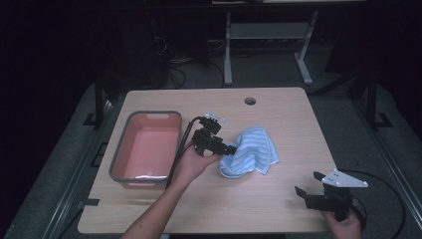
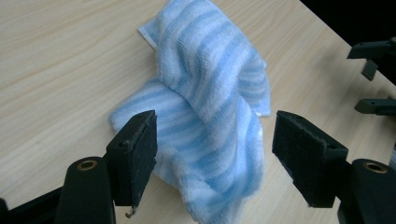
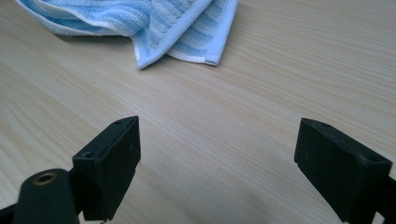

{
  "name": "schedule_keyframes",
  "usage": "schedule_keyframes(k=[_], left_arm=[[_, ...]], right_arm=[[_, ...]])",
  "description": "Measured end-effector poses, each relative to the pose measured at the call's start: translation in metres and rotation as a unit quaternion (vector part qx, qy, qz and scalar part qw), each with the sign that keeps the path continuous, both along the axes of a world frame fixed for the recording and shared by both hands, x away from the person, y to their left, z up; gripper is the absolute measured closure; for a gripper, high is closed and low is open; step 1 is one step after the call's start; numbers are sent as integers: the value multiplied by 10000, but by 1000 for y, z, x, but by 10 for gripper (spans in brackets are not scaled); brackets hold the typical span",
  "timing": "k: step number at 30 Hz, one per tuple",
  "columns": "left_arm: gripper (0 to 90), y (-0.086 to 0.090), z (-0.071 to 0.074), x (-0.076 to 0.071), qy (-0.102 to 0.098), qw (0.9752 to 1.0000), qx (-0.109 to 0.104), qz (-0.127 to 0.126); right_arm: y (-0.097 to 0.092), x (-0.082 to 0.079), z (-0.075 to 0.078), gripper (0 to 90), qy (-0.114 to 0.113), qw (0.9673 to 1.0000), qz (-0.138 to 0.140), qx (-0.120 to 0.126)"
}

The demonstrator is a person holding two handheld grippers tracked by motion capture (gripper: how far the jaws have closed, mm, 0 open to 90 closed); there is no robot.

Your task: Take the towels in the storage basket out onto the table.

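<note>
Pale wood-grain tabletop (image 1: 278, 209) under dim light, dark floor beyond. Nearest, right hand-held gripper (image 1: 311, 185) held low by the front right edge, jaws wide apart on nothing. Farther in, left hand-held gripper (image 2: 212, 154) spread open around a crumpled blue-striped towel (image 1: 250, 151), pads not pressing it. Mid-table, towel bunched, long axis slanting from near-left to far-right, one hemmed corner pointing toward the right gripper. Likely risk: pinching a single loose fold, so cloth drags or slips free. Farther left, pink basin (image 1: 146, 149).
</note>
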State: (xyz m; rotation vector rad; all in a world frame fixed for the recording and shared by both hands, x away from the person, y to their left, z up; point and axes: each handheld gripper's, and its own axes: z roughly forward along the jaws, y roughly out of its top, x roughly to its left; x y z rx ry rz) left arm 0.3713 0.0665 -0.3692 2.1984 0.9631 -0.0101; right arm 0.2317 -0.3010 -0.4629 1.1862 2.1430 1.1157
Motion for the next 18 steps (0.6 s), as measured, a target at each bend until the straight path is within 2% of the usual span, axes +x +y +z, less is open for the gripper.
schedule_keyframes(k=[10,11,13,18], left_arm=[[296,10,1,-13,-76,10000,-13,-53],[296,11,1,-14,-82,9999,-74,-11],[296,13,2,-17,-100,9999,-27,-48],[292,21,0,-22,-83,9999,-113,24]], right_arm=[[1,1,-1,141,20,10000,-11,-24],[1,1,-1,141,22,10000,-11,-29],[2,1,-1,141,25,10000,-6,-31],[3,1,-1,141,55,10000,2,-51]])
